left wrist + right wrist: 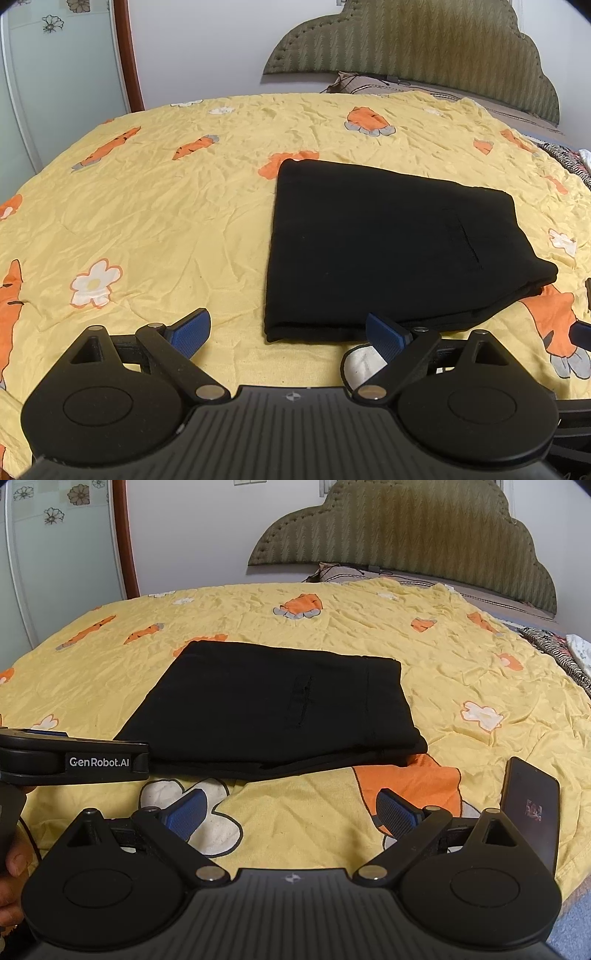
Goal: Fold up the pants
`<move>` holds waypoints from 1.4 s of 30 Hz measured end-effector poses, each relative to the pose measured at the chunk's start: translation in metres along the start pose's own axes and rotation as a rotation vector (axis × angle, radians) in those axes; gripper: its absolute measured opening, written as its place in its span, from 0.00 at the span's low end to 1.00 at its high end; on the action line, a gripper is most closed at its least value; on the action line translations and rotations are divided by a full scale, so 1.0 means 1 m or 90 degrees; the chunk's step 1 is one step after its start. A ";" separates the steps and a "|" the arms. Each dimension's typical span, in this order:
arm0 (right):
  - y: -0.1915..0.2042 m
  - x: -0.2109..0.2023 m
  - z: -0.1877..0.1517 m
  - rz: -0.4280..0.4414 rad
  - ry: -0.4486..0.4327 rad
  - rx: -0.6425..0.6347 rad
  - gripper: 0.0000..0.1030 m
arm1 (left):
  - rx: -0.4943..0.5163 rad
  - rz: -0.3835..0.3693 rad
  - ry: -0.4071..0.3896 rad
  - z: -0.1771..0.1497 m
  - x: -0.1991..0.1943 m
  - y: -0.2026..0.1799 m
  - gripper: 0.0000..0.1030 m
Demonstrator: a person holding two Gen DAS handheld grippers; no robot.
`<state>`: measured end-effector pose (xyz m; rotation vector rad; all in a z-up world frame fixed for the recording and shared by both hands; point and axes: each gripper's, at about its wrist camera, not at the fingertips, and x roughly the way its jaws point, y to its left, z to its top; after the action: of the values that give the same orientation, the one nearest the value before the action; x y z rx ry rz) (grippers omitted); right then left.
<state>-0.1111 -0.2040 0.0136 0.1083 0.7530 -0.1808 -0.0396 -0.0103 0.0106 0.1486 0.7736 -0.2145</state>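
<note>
The black pants (pixel 388 251) lie folded into a flat rectangle on the yellow carrot-print bedspread (pixel 147 221). In the right wrist view the pants (pixel 280 709) lie ahead, centre left. My left gripper (pixel 288 336) is open and empty, just short of the pants' near edge. My right gripper (pixel 291 814) is open and empty, a little back from the pants' near edge. The left gripper's body (pixel 74 760) shows at the left in the right wrist view, next to the pants' near left corner.
A black phone (pixel 532 808) leans upright by the right gripper's right finger. A green padded headboard (pixel 406 535) and pillows stand at the bed's far end. A patterned cloth (pixel 554 653) lies at the bed's right edge. A wardrobe door (pixel 55 74) stands left.
</note>
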 end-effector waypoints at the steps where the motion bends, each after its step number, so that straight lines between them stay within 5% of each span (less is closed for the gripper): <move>1: 0.000 0.000 0.000 0.000 0.000 -0.001 0.96 | 0.000 0.000 0.000 0.000 0.000 0.000 0.91; 42: -0.005 -0.001 0.000 0.002 -0.004 0.003 0.96 | 0.001 0.000 0.004 0.001 -0.001 0.000 0.91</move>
<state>-0.1130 -0.2088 0.0143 0.1131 0.7462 -0.1800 -0.0396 -0.0103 0.0126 0.1502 0.7790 -0.2149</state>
